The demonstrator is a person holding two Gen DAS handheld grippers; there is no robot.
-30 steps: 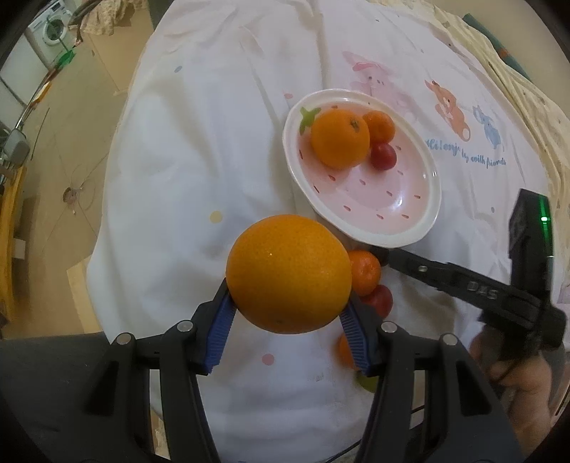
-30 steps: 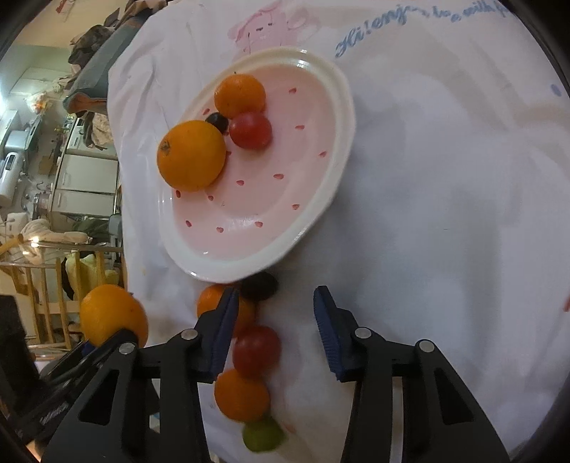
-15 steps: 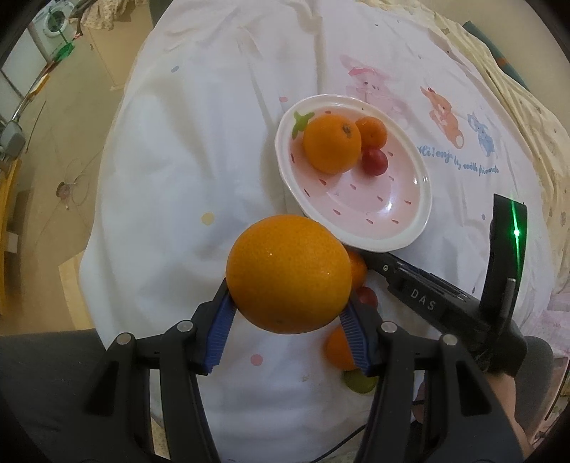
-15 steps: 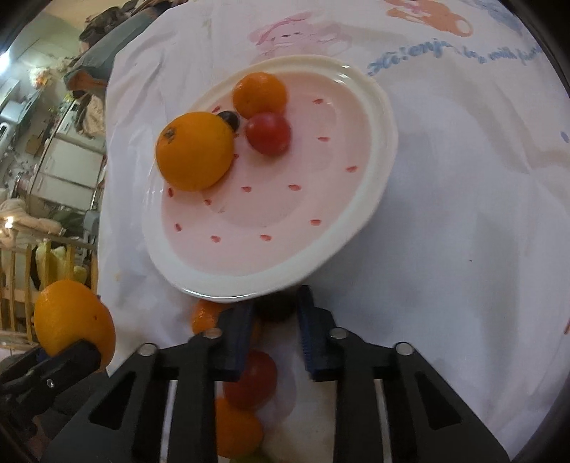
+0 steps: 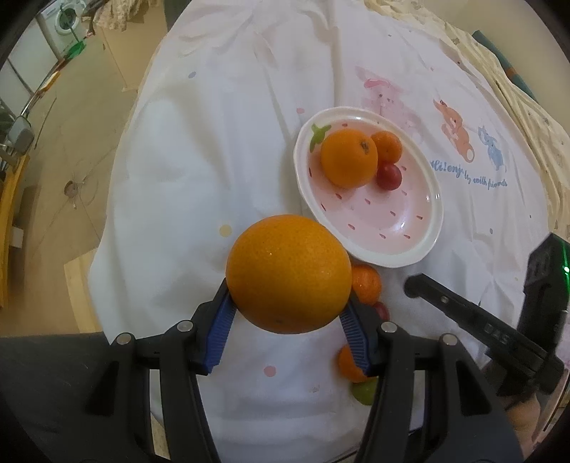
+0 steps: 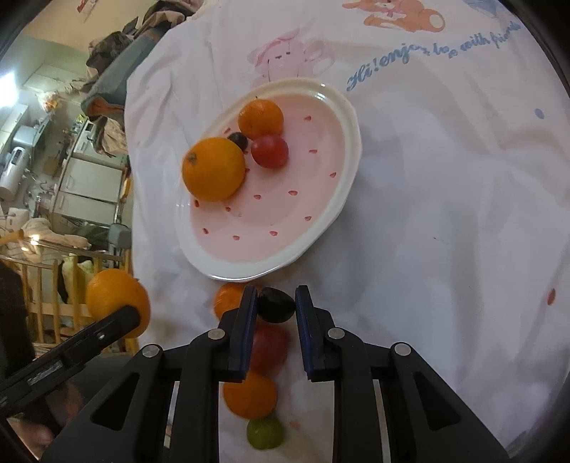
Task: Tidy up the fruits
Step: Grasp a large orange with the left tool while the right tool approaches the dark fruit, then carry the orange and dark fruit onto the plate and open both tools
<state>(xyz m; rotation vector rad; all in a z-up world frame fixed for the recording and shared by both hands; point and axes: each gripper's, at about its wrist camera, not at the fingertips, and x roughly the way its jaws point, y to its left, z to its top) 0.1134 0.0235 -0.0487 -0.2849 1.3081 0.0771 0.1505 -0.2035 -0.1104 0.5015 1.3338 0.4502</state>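
My left gripper is shut on a large orange, held above the white cloth near the pink plate. My right gripper is shut on a small dark grape, lifted just off the cloth in front of the plate's near rim. On the plate lie an orange, a small tangerine, a red tomato and a dark grape. Under the right gripper a tangerine, a red tomato, another tangerine and a green fruit lie in a row.
A white cloth with cartoon animals and blue lettering covers the table. The table's left edge drops to a tan floor. A washing machine stands far back left. Wooden rails and household clutter sit beyond the table.
My right gripper closed on the dark grape beside the plate's rim and raised it slightly. The left gripper kept still with the large orange.
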